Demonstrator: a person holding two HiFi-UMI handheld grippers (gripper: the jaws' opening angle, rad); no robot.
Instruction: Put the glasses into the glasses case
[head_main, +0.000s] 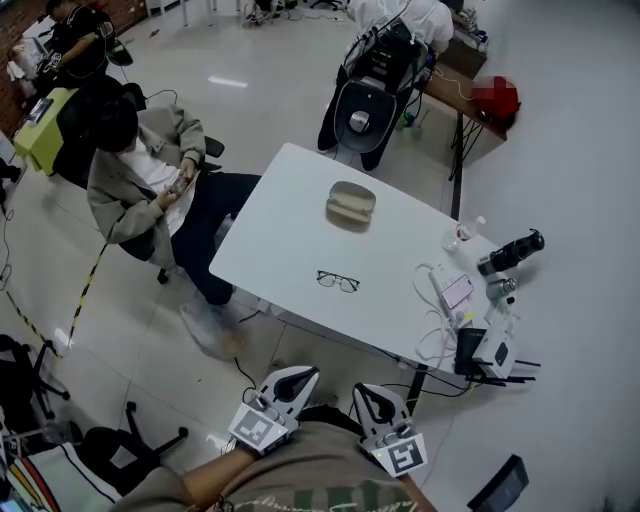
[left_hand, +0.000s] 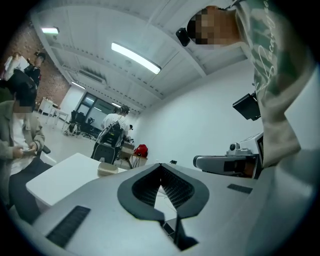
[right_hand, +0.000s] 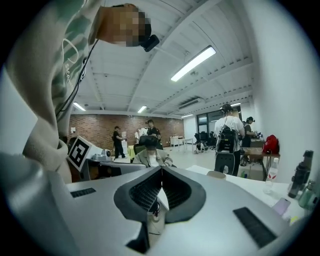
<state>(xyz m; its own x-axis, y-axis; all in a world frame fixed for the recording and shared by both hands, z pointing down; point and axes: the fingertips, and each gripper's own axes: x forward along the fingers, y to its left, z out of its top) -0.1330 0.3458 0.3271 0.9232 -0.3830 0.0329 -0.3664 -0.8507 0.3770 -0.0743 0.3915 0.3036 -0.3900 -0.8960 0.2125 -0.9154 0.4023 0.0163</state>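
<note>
Black-framed glasses (head_main: 338, 281) lie unfolded on the white table (head_main: 280, 235), near its front edge. A beige glasses case (head_main: 351, 203) sits closed farther back; it also shows small in the left gripper view (left_hand: 107, 169) and the right gripper view (right_hand: 216, 174). Both grippers are held low against my body, short of the table and well apart from both objects. The left gripper (head_main: 300, 373) (left_hand: 160, 166) has its jaws touching at the tip with nothing between them. The right gripper (head_main: 363, 392) (right_hand: 161, 171) is likewise shut and holds nothing.
A seated person (head_main: 150, 180) is close to the table's left side. A chair with a backpack (head_main: 365, 110) stands at the far end. A phone (head_main: 457, 291), cables, a bottle (head_main: 463, 233) and a black cylinder (head_main: 510, 252) crowd the table's right end.
</note>
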